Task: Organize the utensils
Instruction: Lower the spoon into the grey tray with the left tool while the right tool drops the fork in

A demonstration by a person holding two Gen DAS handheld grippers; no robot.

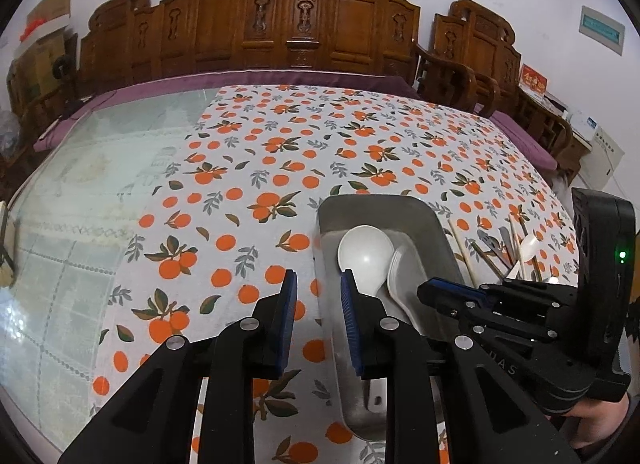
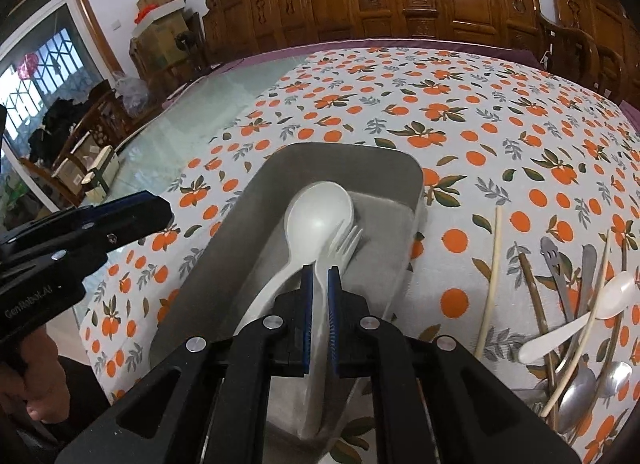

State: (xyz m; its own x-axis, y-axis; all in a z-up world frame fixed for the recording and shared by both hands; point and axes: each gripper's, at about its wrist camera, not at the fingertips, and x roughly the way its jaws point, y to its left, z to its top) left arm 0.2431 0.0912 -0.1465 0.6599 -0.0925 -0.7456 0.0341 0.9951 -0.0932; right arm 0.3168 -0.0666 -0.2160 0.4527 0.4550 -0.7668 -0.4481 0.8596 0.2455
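A grey metal tray [image 2: 348,151] lies on the orange-print tablecloth. A large white plastic spoon [image 2: 320,211] rests inside it, bowl toward the far end. Beside the spoon lies a white plastic fork [image 2: 346,240], and my right gripper [image 2: 319,272] is shut on its handle, low over the tray. In the left wrist view the tray [image 1: 372,199], spoon [image 1: 366,252] and fork [image 1: 404,276] show to the right, with the right gripper [image 1: 424,290] reaching in. My left gripper [image 1: 318,280] hovers open over the tray's left rim, with nothing between its pads.
Right of the tray lies a loose pile of utensils [image 2: 580,304]: wooden chopsticks [image 2: 492,276], a small white spoon [image 2: 600,304], metal spoons [image 2: 580,388]. Carved wooden chairs [image 1: 288,23] line the far edge. Bare glass tabletop [image 1: 80,183] lies to the left. A hand [image 2: 36,384] holds the left gripper.
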